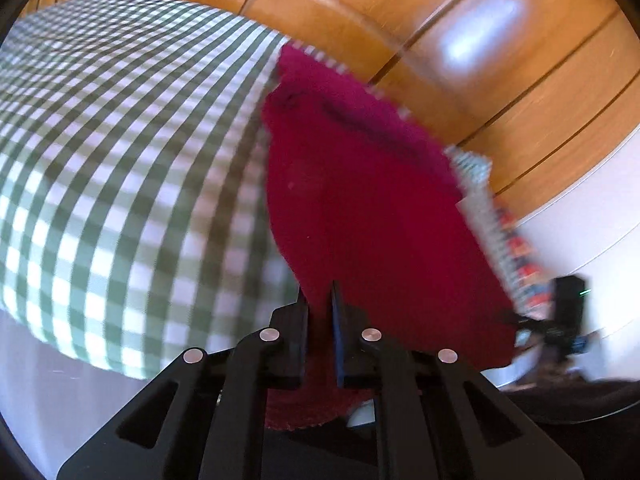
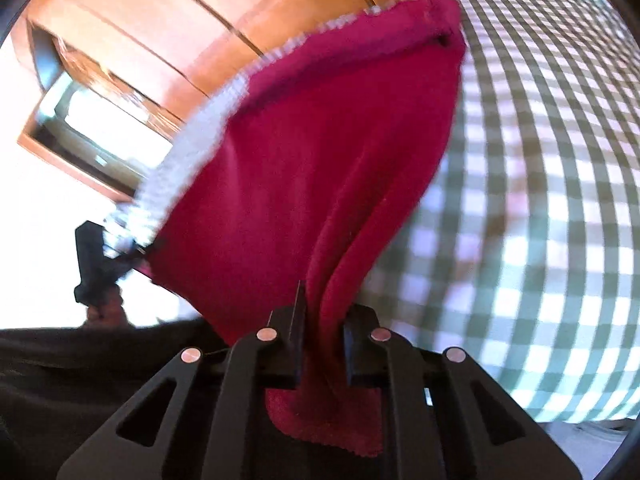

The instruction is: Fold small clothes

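Note:
A crimson fleece garment with a pale knitted trim hangs stretched between both grippers, lifted off the green-and-white checked tablecloth. My left gripper is shut on the garment's near edge, and a flap of cloth sticks out behind the fingers. In the right wrist view the same garment bunches into folds where my right gripper is shut on it. The trim runs along its left edge. Each view also shows the other gripper, blurred, at the garment's far corner: the right gripper and the left gripper.
The checked tablecloth covers the table under and beside the garment. Behind it is a wooden plank floor and a white surface. A wood-framed opening shows at the left. A person's dark clothing fills the lower left.

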Motion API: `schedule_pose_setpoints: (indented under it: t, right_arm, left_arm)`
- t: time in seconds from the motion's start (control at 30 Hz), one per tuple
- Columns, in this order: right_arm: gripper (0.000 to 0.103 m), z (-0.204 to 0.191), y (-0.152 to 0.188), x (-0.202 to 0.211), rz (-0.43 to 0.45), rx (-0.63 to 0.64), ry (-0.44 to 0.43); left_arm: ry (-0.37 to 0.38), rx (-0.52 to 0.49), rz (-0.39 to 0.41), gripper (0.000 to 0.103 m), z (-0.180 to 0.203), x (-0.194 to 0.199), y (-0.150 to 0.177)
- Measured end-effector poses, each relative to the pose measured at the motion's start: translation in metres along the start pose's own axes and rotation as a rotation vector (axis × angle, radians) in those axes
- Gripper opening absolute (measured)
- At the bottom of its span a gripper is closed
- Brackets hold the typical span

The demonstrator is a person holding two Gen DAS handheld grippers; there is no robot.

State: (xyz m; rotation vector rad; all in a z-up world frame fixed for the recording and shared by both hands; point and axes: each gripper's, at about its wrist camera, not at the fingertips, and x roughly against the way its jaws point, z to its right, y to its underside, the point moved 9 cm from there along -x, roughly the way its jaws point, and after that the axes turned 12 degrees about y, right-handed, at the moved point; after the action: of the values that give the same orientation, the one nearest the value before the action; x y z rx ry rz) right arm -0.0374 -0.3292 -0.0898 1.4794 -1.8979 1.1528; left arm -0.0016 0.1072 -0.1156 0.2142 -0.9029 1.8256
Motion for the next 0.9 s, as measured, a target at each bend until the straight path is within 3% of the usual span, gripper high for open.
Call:
schedule_pose_setpoints:
  t: [0.1,0.23,0.3,0.47,0.5,0.53,0.57,0.6,0.63,0.7,0.77,0.83,0.9]
  right_arm:
    - [0.012,-0.006,-0.029,0.008,0.051,-0.055,-0.083]
    - [0.012,0.009,-0.078,0.005,0.119,-0.166,-0.116]
    - [0.012,0.019,-0.101,-0.001,0.141,-0.199,-0.089]
    - [0.014,0.051,-0.146,-0.031,0.128,-0.277,0.006]
    - [0.019,0.058,-0.154,-0.038,0.120,-0.295,0.024]
    - [0.024,0.063,-0.158,-0.043,0.112,-0.313,0.033]
    - [0.043,0.068,-0.161,-0.043,0.116,-0.324,0.040]
    - [0.052,0.073,-0.164,-0.041,0.136,-0.333,0.049]
    - [0.054,0.080,-0.166,-0.035,0.144,-0.335,0.041]
    - [0.067,0.085,-0.164,-0.024,0.165,-0.342,0.026]
    - [0.071,0.093,-0.156,-0.013,0.189,-0.329,0.056]
    - [0.071,0.103,-0.142,-0.006,0.185,-0.292,0.111]
    - [0.071,0.100,-0.125,-0.008,0.164,-0.218,0.185]
  left_arm:
    - [0.096,0.010,0.053,0.008,0.021,0.005,-0.026]
    - [0.158,0.036,0.107,0.008,0.033,-0.006,-0.076]
    - [0.153,0.053,0.128,0.008,0.033,-0.018,-0.105]
    - [0.027,0.133,0.138,0.011,0.005,-0.066,-0.175]
    - [0.012,0.144,0.134,0.016,0.001,-0.072,-0.183]
    - [0.001,0.154,0.131,0.029,-0.002,-0.079,-0.193]
    - [-0.009,0.162,0.133,0.038,-0.006,-0.081,-0.199]
    - [-0.016,0.182,0.146,0.056,-0.010,-0.081,-0.207]
    - [-0.013,0.199,0.168,0.059,-0.016,-0.078,-0.211]
    - [-0.008,0.215,0.203,0.059,-0.029,-0.065,-0.214]
    - [-0.035,0.217,0.215,0.059,-0.045,-0.054,-0.211]
    - [-0.073,0.168,0.207,0.059,-0.057,-0.046,-0.193]
    - [-0.111,0.045,0.167,0.059,-0.056,-0.043,-0.169]
